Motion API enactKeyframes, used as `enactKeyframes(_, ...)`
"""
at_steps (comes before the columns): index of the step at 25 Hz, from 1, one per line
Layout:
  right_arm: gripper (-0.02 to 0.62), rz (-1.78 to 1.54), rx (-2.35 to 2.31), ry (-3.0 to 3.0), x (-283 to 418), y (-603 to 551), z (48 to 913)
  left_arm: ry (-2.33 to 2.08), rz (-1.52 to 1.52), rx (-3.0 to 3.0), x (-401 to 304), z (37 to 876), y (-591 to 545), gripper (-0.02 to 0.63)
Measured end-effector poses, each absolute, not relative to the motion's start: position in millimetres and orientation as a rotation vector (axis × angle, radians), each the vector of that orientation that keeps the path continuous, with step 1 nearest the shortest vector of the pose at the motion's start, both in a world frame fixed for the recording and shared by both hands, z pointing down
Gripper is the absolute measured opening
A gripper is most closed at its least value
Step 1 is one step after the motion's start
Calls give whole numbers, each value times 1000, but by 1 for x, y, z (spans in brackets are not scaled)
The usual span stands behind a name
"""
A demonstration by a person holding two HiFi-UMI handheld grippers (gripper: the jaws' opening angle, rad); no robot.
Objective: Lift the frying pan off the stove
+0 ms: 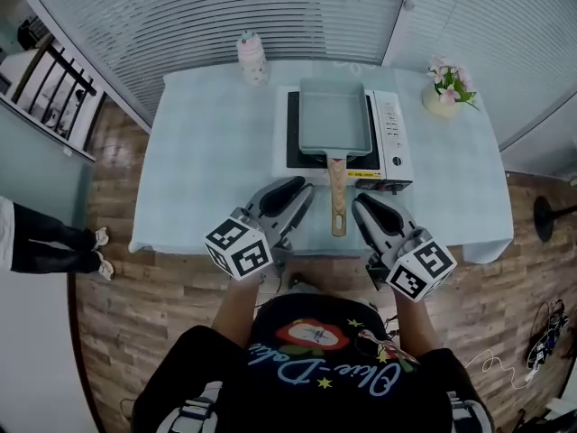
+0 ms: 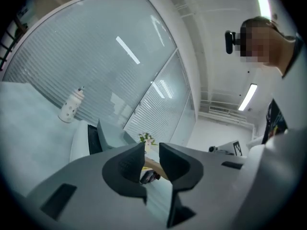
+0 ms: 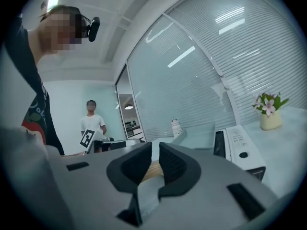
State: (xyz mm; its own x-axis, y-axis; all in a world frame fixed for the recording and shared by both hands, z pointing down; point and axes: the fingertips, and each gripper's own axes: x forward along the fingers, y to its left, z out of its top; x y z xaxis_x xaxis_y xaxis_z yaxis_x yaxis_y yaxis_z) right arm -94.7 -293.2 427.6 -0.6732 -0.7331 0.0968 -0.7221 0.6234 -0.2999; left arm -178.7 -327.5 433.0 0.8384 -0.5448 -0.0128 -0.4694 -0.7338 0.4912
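A grey rectangular frying pan (image 1: 335,115) sits on the white portable stove (image 1: 389,133), and its wooden handle (image 1: 338,197) points toward me. My left gripper (image 1: 302,189) hovers just left of the handle's end, and my right gripper (image 1: 361,202) is just right of it. Neither touches the handle. In the left gripper view the gripper (image 2: 151,152) shows a small gap with nothing in it, and the handle (image 2: 152,166) lies beyond. In the right gripper view the gripper (image 3: 155,152) stands slightly apart with nothing between its pads, and the pan (image 3: 201,137) is ahead.
The table wears a pale blue cloth (image 1: 207,152). A white bottle (image 1: 252,59) stands at the back left of the stove, and a flower vase (image 1: 448,88) at the back right. A person's legs (image 1: 45,242) show at the far left. A person (image 3: 92,121) stands in the background.
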Motion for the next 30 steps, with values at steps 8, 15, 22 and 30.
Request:
enactKeyframes(8,83,-753,-1210,2679,-95,-302,448,-573,-216,2297,-167,464,-341,168)
enactKeyframes(15,124,-1002,-1138,2512,-98,-305,461,-432,-260,2058,-151,481,-352,239)
enactKeyframes(22,141,-1210,-1010,2337,-107,-311,470,-324,-283,1914,-133,491,-354,247)
enactKeyframes(30,170,-1374,-787,2206,-115,-311,468,-161,-386,1748,-110,485,-354,248)
